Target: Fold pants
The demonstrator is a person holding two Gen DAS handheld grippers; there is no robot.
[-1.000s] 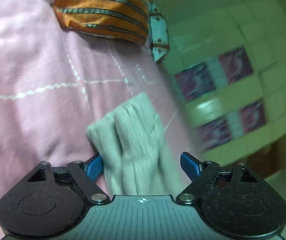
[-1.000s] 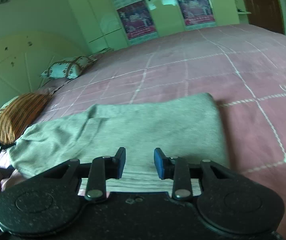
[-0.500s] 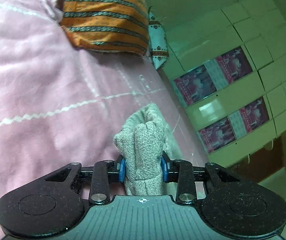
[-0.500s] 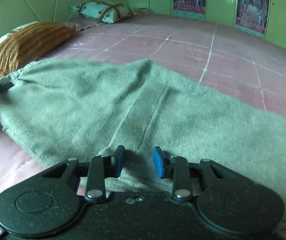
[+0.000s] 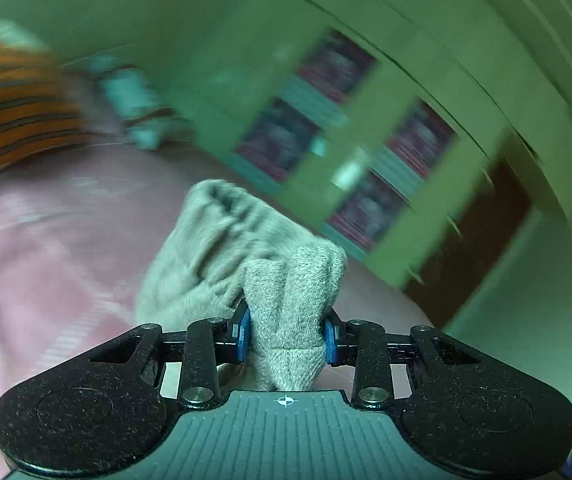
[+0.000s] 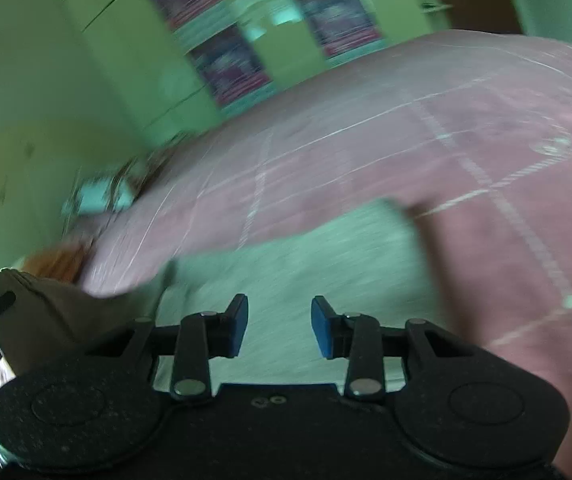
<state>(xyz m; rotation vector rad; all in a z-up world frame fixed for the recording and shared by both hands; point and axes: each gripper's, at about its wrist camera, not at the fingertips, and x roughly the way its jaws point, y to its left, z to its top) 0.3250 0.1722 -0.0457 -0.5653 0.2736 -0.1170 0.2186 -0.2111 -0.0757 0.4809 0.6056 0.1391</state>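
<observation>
The left tongs [image 5: 286, 336] are clamped on a bunched end of the grey pants [image 5: 246, 264], the knit squeezed between the blue pads [image 5: 242, 334] and bulging up above them; which end of the garment this is cannot be told from the blur. From that grip the cloth trails down onto the pink bedspread [image 5: 46, 248], so the gripped end is lifted clear of the bed while the rest lies flat on it. In the right wrist view the right tongs [image 6: 279, 330] stand partly open above the spread body of the pants [image 6: 326, 256]; their jaws have just been opening a little, with nothing pinched between the pads and the cloth only lying beneath them. At the left edge of that view the lifted end [image 6: 46, 300] shows, raised beside the striped orange pillow [image 6: 58, 260]. The step in hand looks like the carrying-over of one end to make a fold. The next move, as I judge it, calls for bringing the held end across onto the flat part so that the edges meet, while the right tongs steady or pin the cloth near the fold line to stop it dragging.
</observation>
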